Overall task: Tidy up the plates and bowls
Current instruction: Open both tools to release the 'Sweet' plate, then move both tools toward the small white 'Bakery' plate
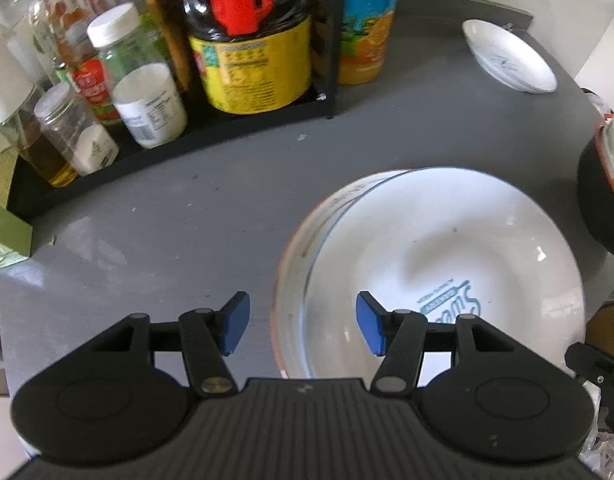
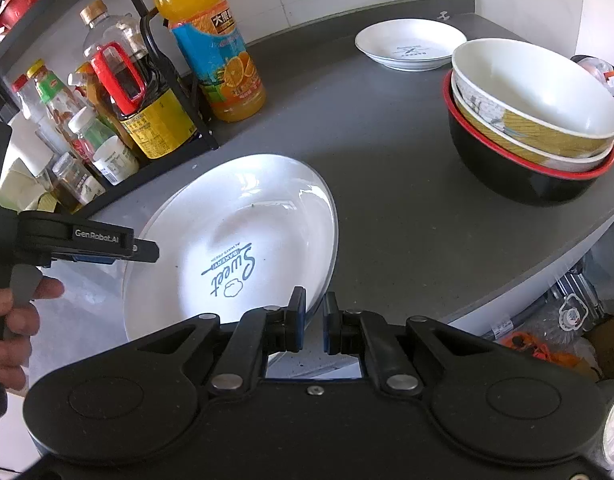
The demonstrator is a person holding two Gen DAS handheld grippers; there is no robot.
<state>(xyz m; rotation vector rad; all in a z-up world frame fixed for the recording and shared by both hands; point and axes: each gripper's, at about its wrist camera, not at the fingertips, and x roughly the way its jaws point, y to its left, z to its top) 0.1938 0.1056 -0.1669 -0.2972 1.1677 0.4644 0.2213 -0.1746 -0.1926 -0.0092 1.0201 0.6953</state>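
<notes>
My right gripper (image 2: 314, 322) has its blue pads nearly closed on the near rim of the big white "Sweet" plate (image 2: 243, 240), which is tilted over the grey round table (image 2: 387, 208). In the left wrist view that plate (image 1: 447, 264) sits on or over another white plate with a reddish rim (image 1: 303, 264); I cannot tell if they touch. My left gripper (image 1: 303, 322) is wide open, holding nothing, just beside the plate's left edge. A small white dish with blue print (image 2: 409, 44) lies at the far side. A stack of bowls, white-and-yellow ones in a black red-rimmed bowl (image 2: 531, 128), stands on the right. Orange juice bottle (image 2: 215, 52) beside the black condiment rack (image 2: 175, 92).
</notes>
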